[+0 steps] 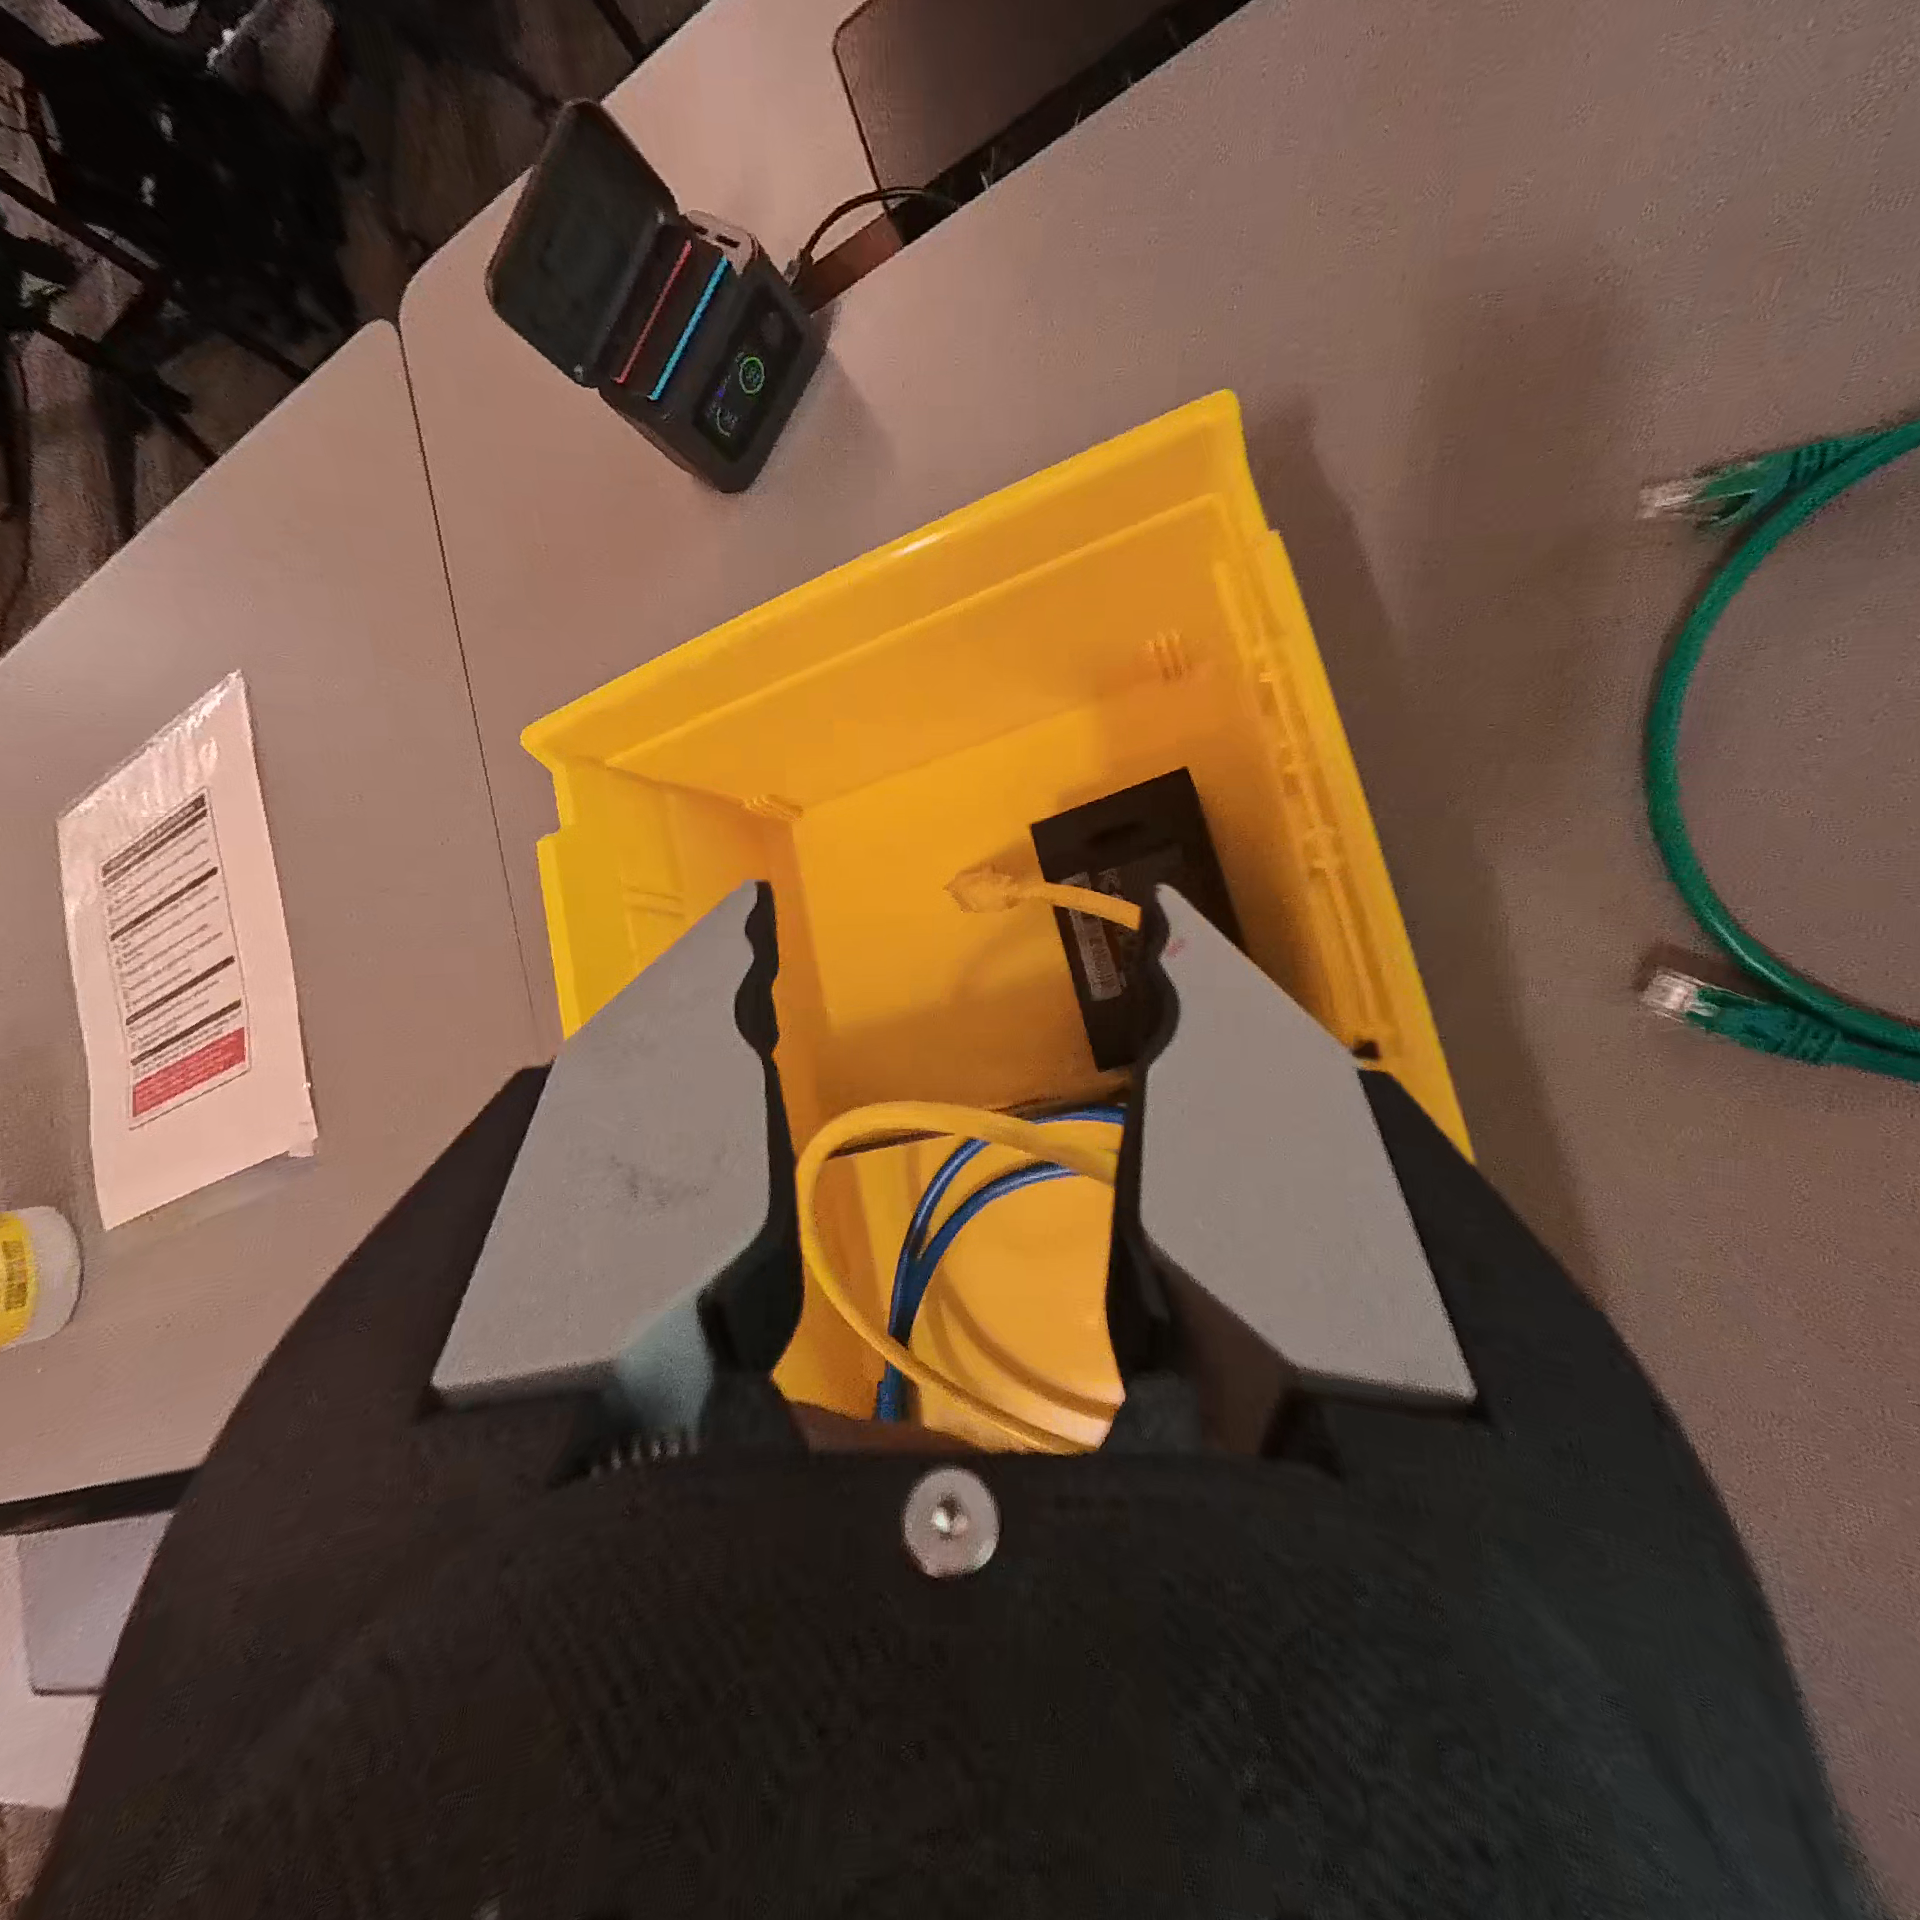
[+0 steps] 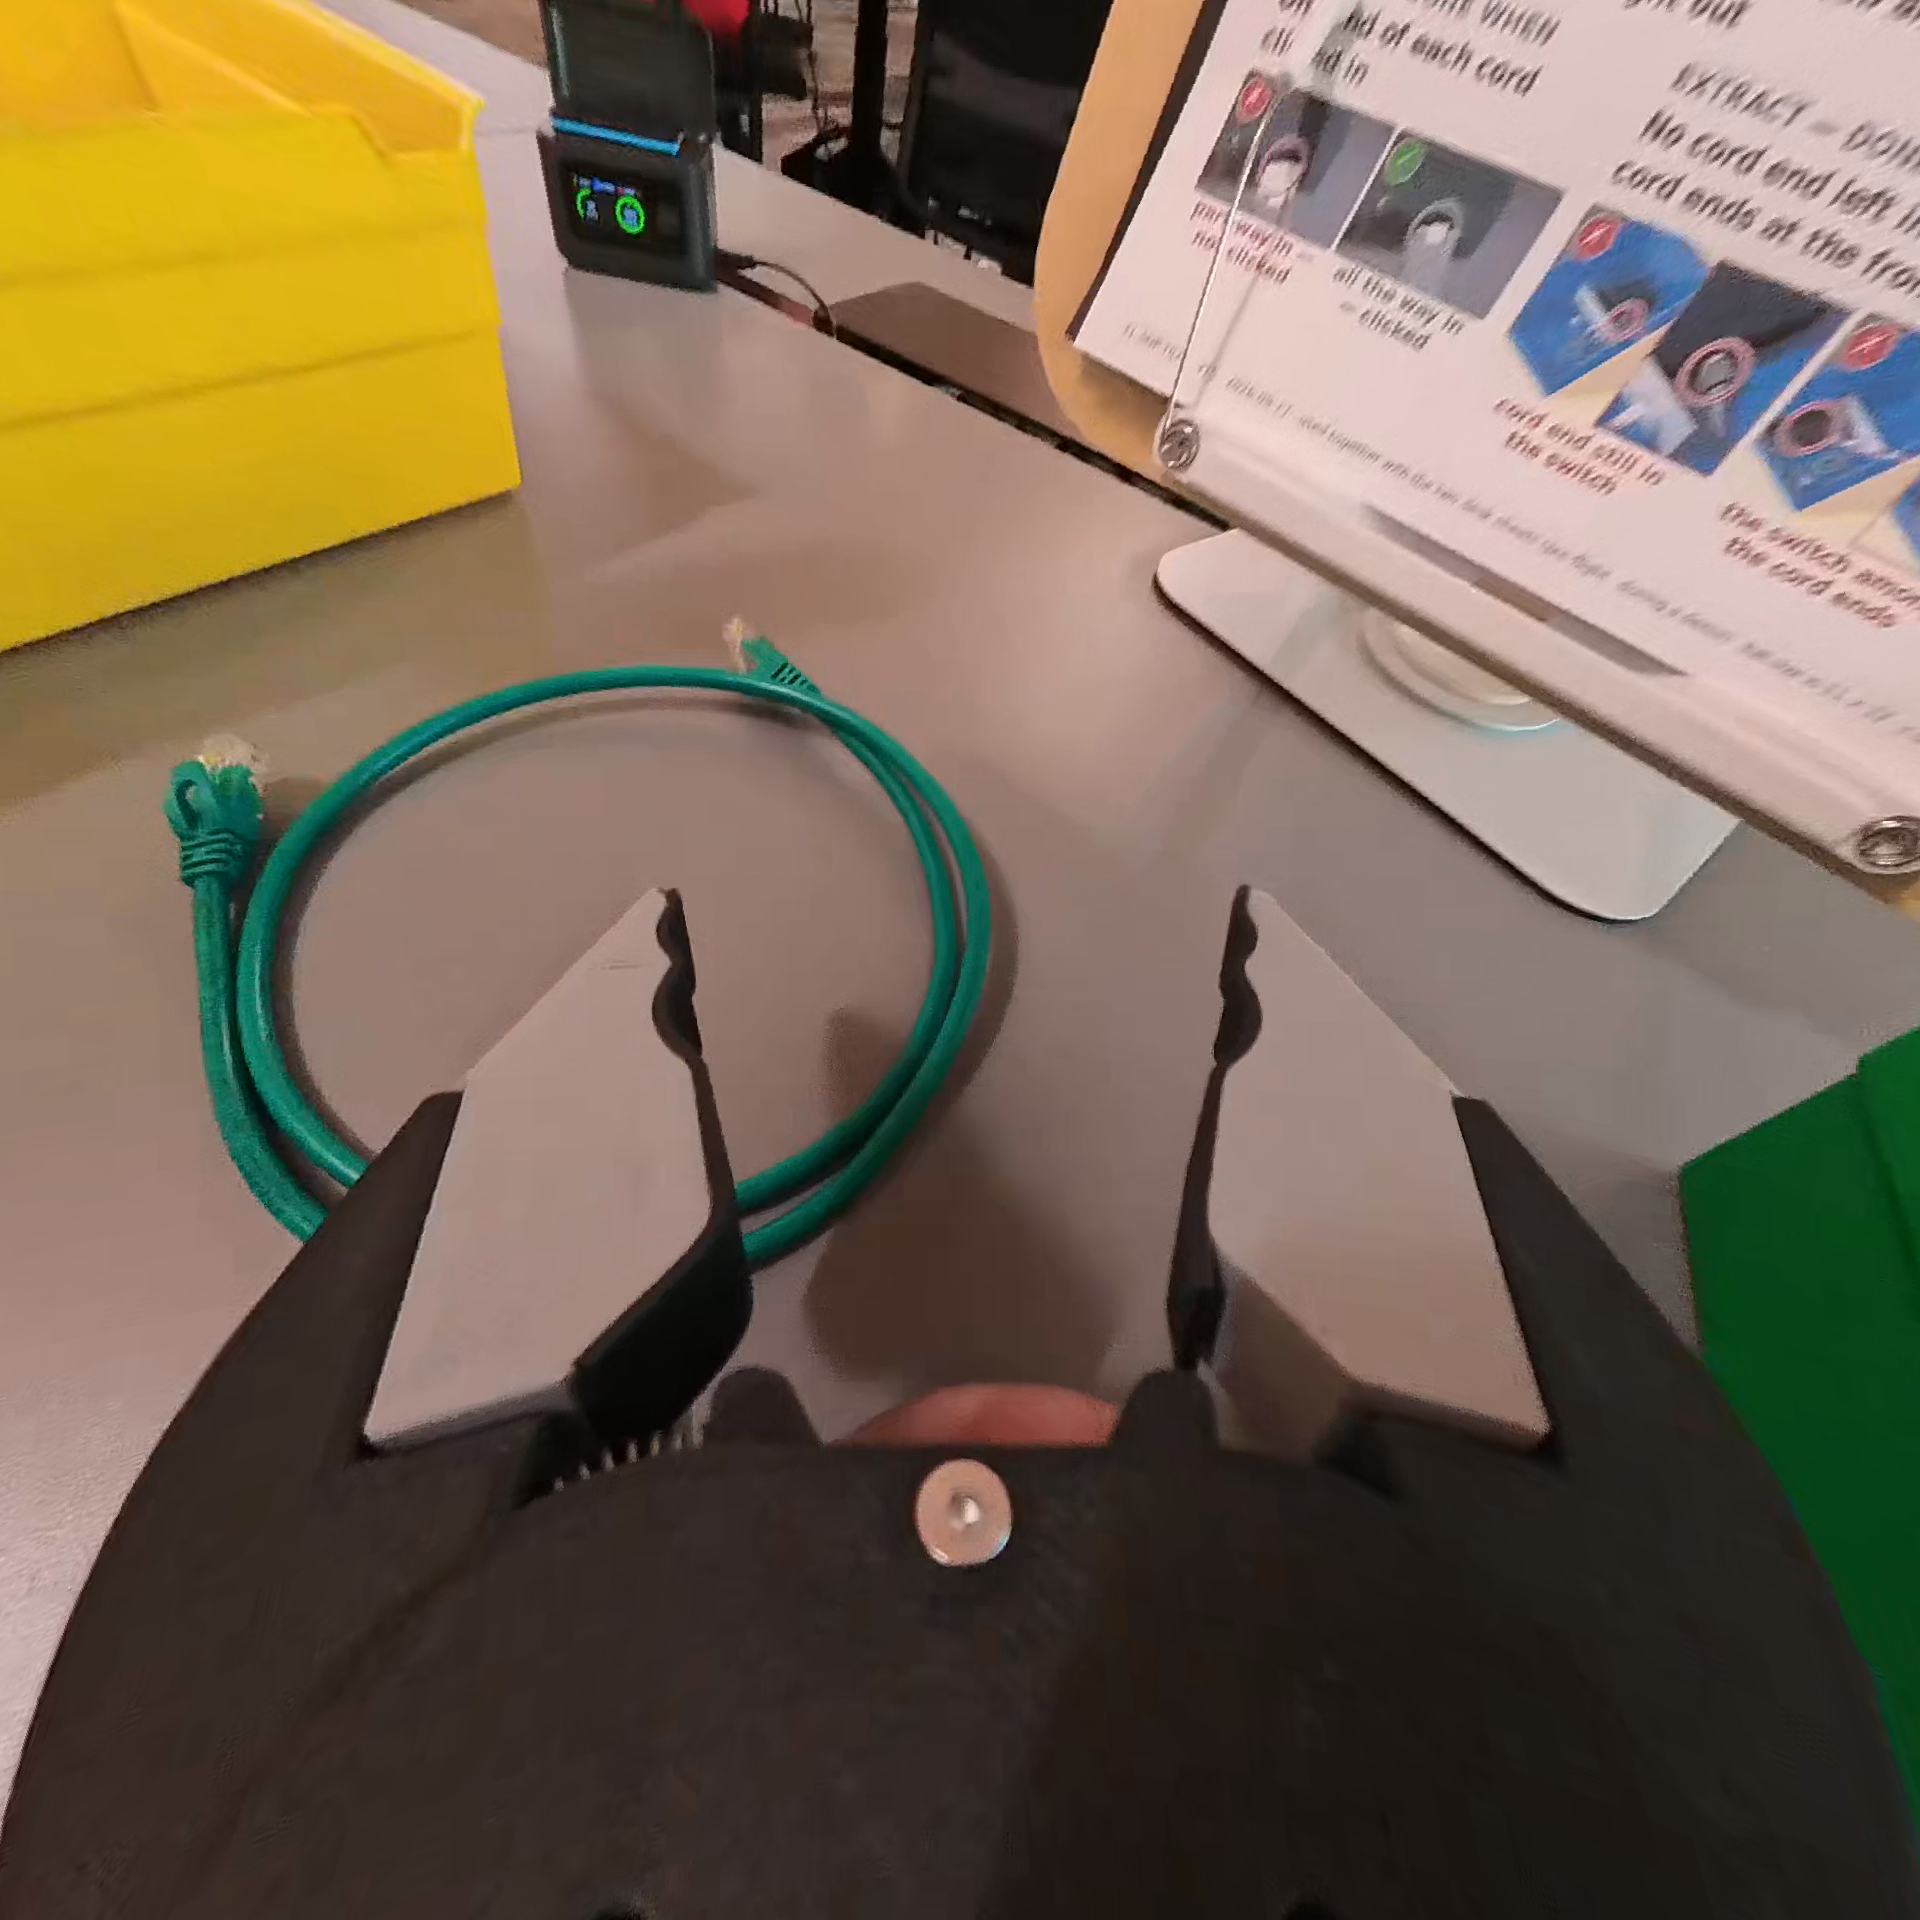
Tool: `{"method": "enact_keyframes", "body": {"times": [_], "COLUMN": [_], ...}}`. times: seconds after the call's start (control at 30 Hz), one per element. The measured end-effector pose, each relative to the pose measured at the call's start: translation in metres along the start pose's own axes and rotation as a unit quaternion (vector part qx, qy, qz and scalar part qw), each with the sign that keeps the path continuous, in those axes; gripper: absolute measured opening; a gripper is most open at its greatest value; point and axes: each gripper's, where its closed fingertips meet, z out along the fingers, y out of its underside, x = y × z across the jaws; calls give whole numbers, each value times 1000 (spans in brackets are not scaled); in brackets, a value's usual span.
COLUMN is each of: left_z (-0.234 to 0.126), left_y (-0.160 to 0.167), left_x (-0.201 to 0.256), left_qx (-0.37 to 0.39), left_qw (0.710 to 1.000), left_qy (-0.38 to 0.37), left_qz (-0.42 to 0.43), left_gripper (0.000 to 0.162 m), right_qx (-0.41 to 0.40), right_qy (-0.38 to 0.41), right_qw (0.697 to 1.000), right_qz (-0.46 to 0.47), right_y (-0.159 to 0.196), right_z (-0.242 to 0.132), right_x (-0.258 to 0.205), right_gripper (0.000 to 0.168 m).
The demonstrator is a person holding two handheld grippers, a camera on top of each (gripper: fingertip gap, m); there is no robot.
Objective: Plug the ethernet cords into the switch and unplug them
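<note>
Left gripper hangs over the yellow bin, jaws spread wide, nothing between them. Inside the bin: black ethernet switch lying against the right wall, yellow ethernet cord looped on the bin floor with one clear plug end free and pointing away from the switch (not plugged in), and a blue ethernet cord bunched under the yellow loop; its ends are hidden. The gripper's right finger covers the near end of the switch, so contact there can't be judged. Right gripper hovers above the grey counter, jaws wide, empty. Green ethernet cord is coiled on the counter just beside and partly under the right gripper's left finger, both plug ends loose on the counter, well apart from the bin. Same green cord lies right of the bin in the left wrist view. Other stuff: small black device with a lit screen past the bin, laminated paper sheet left of the bin, instruction sheet on a white stand to the right, green bin at the right edge (only a corner visible).
</note>
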Motion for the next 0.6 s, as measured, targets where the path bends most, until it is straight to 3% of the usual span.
{"method": "enact_keyframes", "body": {"times": [0.23,0.4,0.53,0.6], "left_z": [45,84,107,105], "left_y": [1,5,28,38], "left_x": [6,15,15,31], "left_qx": [-24,-96,-190,-213], "left_qw": [995,980,962,946], "left_qy": [68,157,174,226], "left_qz": [74,78,91,99], "left_gripper": [64,63,63,49], "right_qx": [-17,-16,-12,-14], "right_qy": [-58,-98,-103,-104], "right_qw": [998,994,994,994], "right_qz": [12,40,29,22], "right_y": [2,1,0,1], "right_z": [8,4,1,1], "right_x": [-20,-36,-42,-44], "right_gripper": [91,86,85,85]}}
